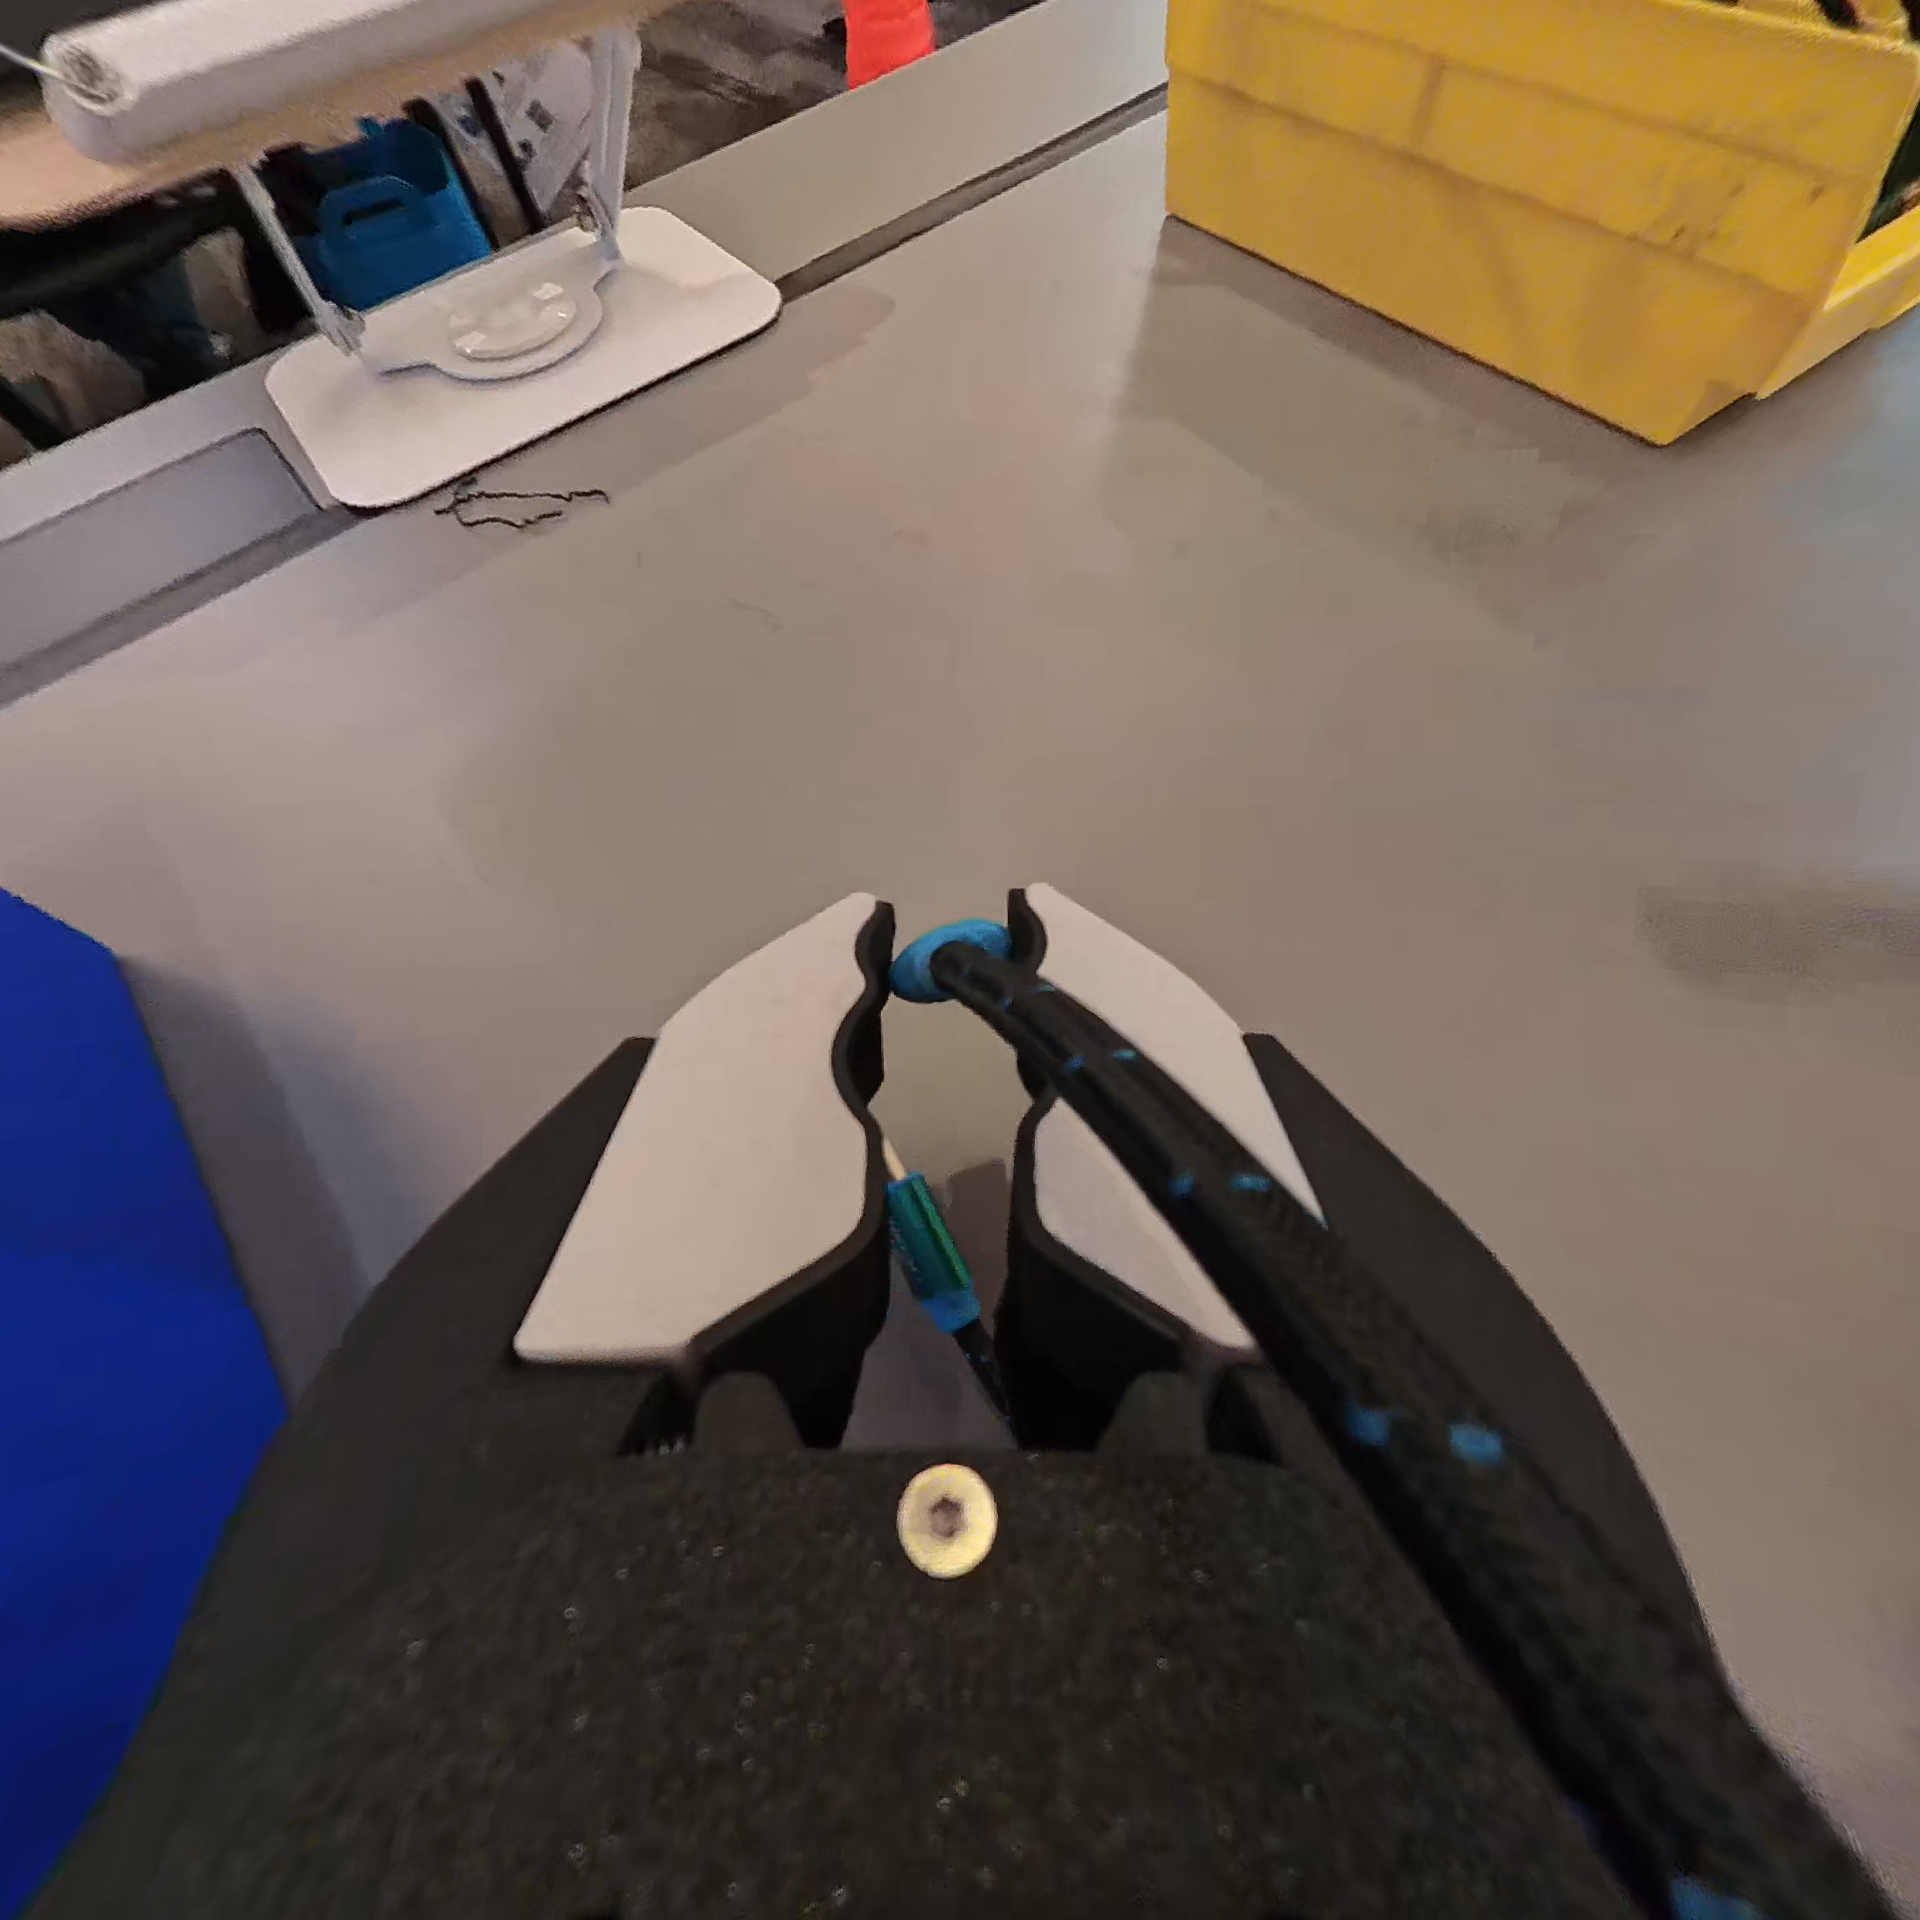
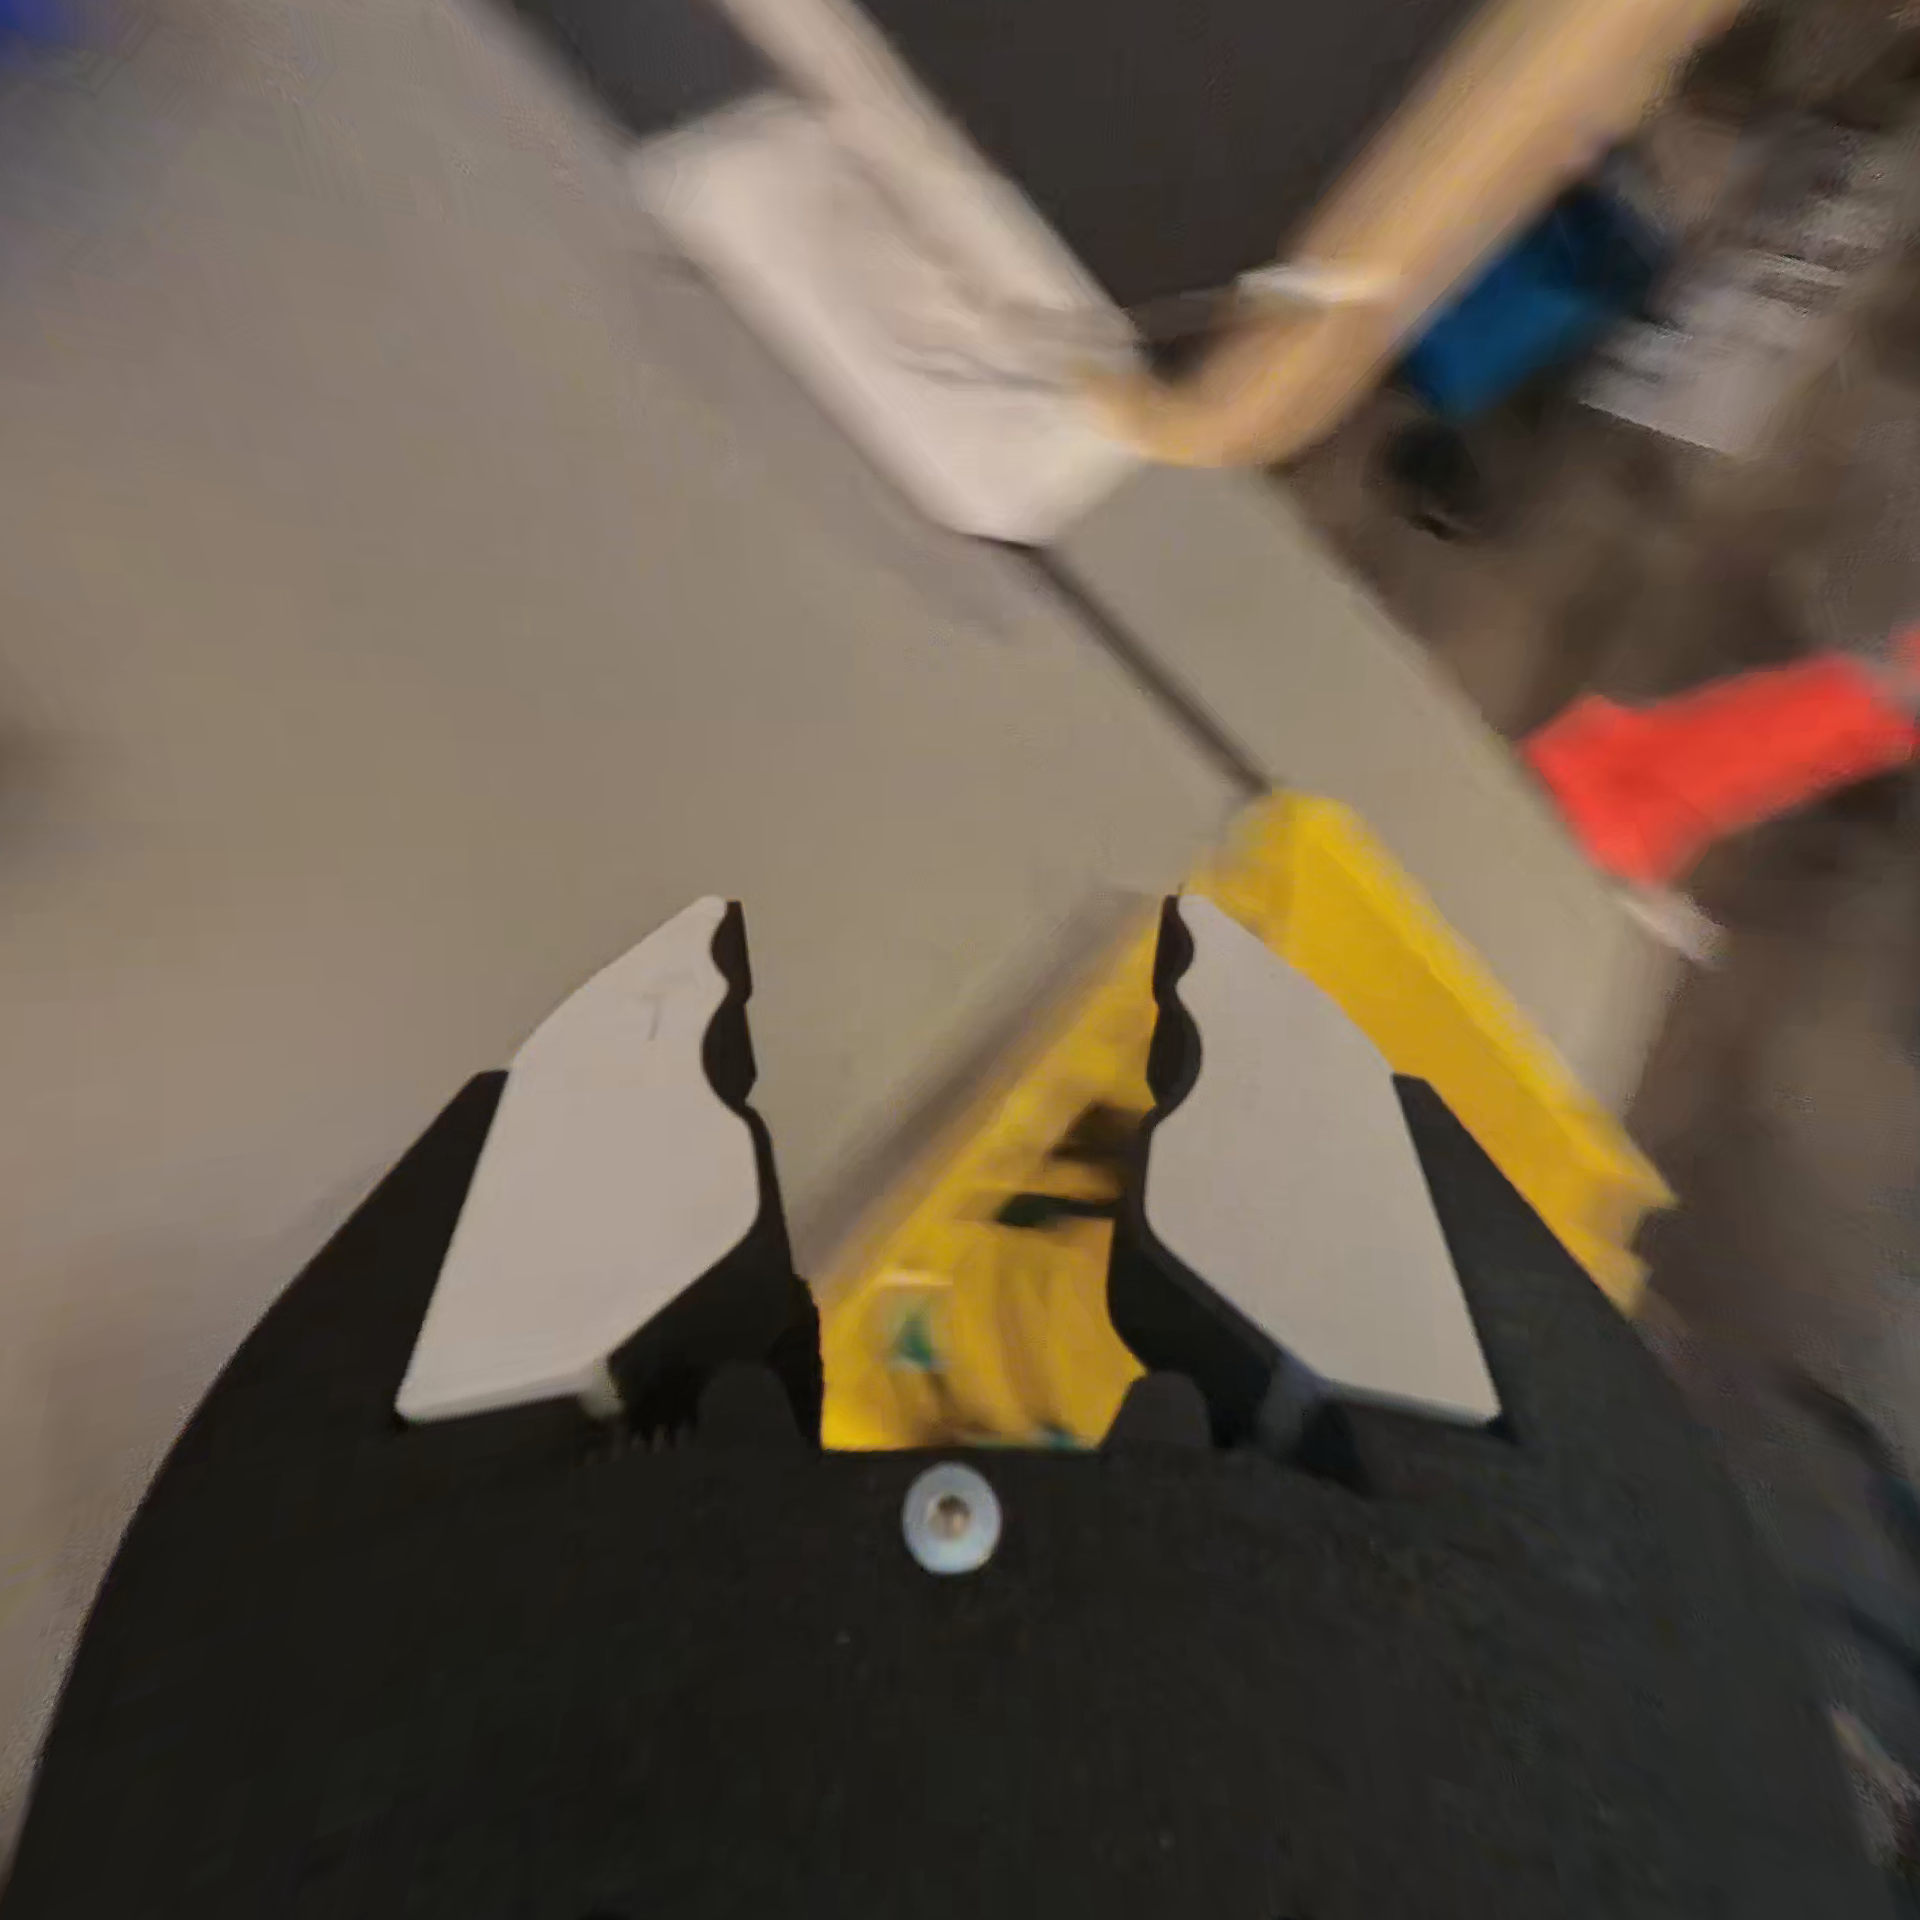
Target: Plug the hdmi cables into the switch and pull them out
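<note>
While our left gripper (image 1: 951, 940) pinches the braided HDMI cable (image 1: 1174, 1143) at its blue strain relief above the grey table (image 1: 935, 623), our right gripper (image 2: 951, 914) gapes empty — limp cord, so we'd hold the rigid plug

A smooth grey table (image 1: 1039, 623) with a soft sheen is being shown. A braided black cable (image 1: 1195, 1143) flecked with blue, textile-looking, is being clamped at its rubbery blue collar (image 1: 940, 961). The left gripper (image 1: 951, 925) is being seen as grainy matt black plastic with smooth pale pads. The yellow bin (image 1: 1507, 208) is being shown as scuffed, dull plastic.
</note>
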